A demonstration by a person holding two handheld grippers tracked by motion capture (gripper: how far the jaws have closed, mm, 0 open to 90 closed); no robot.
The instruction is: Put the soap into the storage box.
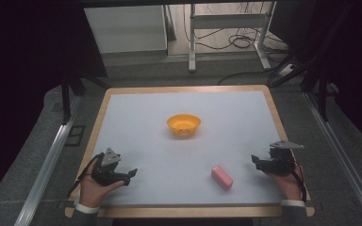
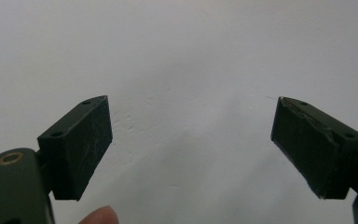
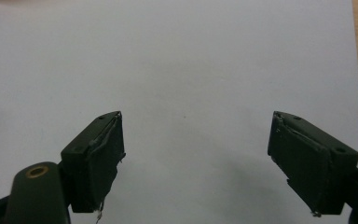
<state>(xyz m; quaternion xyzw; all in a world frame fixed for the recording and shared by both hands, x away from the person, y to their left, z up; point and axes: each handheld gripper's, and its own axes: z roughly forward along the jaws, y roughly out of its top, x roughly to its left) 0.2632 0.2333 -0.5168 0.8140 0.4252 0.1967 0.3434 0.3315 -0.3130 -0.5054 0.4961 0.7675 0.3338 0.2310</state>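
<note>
High view: pink block (image 1: 222, 177) beside right gripper (image 1: 259, 163)

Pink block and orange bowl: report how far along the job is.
Nothing looks done: the pink block lies on the white table, apart from the orange bowl, which looks empty. Nothing is in hand: left tongs and right tongs are open, holding nothing. Any grasping or moving remains.

Bowl (image 1: 184, 125) on the table (image 1: 141, 108), near its middle, toward the far side. Small block (image 1: 222, 177) nearer the front edge, right of the bowl, well apart from it. Left gripper (image 1: 131, 175) at front left, right gripper (image 1: 256, 162) at front right, block between them.
</note>
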